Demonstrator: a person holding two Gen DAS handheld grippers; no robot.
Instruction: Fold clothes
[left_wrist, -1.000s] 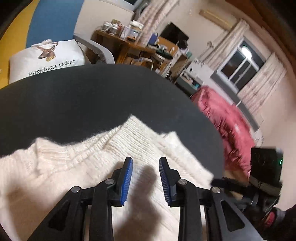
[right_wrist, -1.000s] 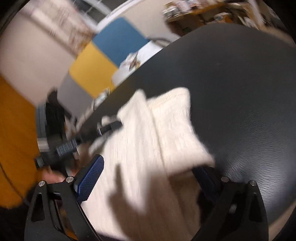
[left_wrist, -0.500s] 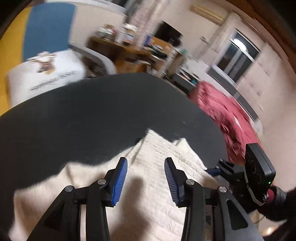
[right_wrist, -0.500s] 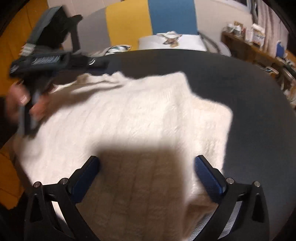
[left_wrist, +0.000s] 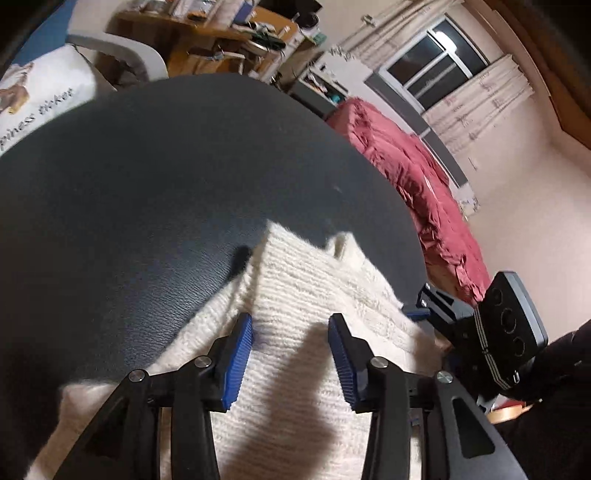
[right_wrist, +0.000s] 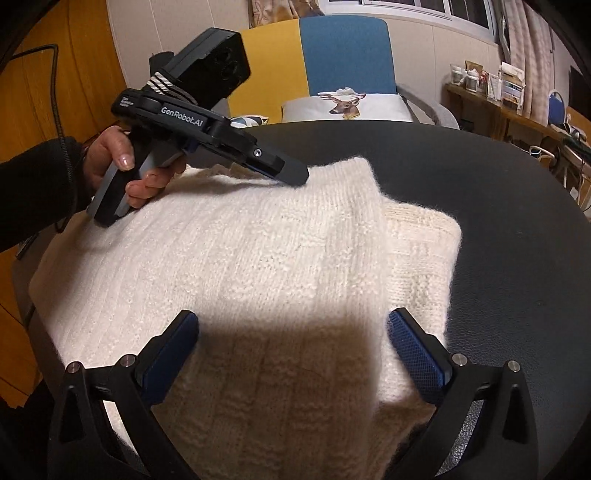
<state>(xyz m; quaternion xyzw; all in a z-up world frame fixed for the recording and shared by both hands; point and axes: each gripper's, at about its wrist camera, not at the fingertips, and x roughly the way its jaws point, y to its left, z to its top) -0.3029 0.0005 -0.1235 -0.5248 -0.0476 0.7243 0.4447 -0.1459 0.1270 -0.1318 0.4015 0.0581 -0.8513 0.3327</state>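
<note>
A dark round counter (right_wrist: 498, 192) carries a folded cream sweater (right_wrist: 258, 258). The left gripper (left_wrist: 290, 354) has just narrowed, jaws apart above the knit; the right gripper (right_wrist: 293, 347) gapes wide, gripping nothing.

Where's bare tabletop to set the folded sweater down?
Free: dark table right of the cream sweater, and the strip between it and the deer cushion. Crowded: the left side, where the left gripper sits over the sweater at the table's edge.
</note>
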